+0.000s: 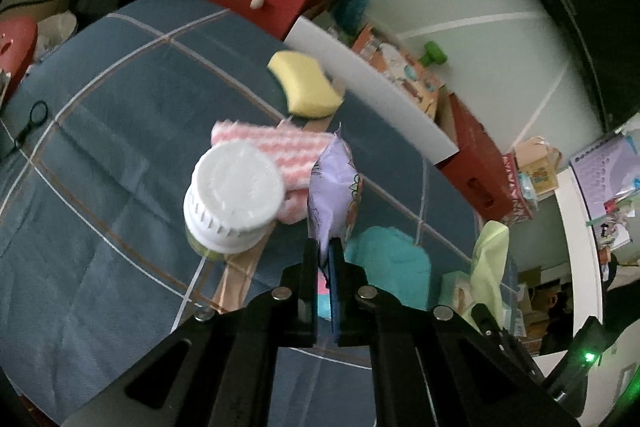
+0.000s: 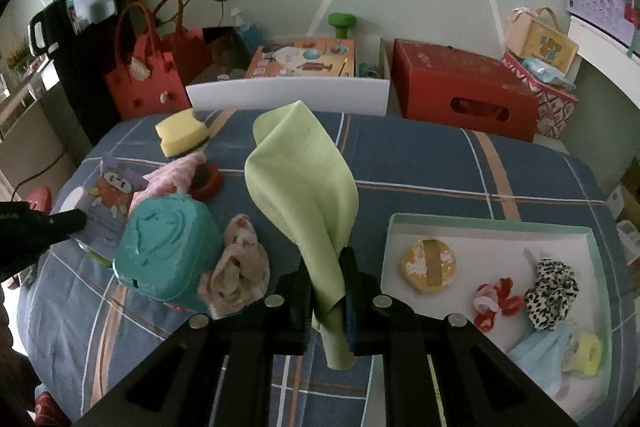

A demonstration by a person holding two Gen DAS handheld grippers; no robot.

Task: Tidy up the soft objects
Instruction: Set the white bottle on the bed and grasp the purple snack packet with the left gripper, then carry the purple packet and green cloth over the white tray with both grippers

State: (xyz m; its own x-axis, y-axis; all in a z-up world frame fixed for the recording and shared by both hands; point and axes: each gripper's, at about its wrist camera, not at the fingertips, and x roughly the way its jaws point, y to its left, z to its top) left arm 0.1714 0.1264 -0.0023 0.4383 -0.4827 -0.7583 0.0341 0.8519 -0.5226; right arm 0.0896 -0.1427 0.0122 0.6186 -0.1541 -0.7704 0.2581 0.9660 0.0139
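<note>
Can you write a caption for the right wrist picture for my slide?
Right gripper pinching a light green cloth above a plaid blue bedspread, beside a white tray.

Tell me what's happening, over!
Left gripper shut on purple packet. Right gripper shut on green cloth. White tray beside it, nothing blocking.

A light green cloth [image 2: 304, 179] is held up above the plaid bedspread, draped in loose folds. A crinkled purple printed packet [image 1: 332, 191] is raised upright beside a pink striped towel [image 1: 276, 147].
</note>
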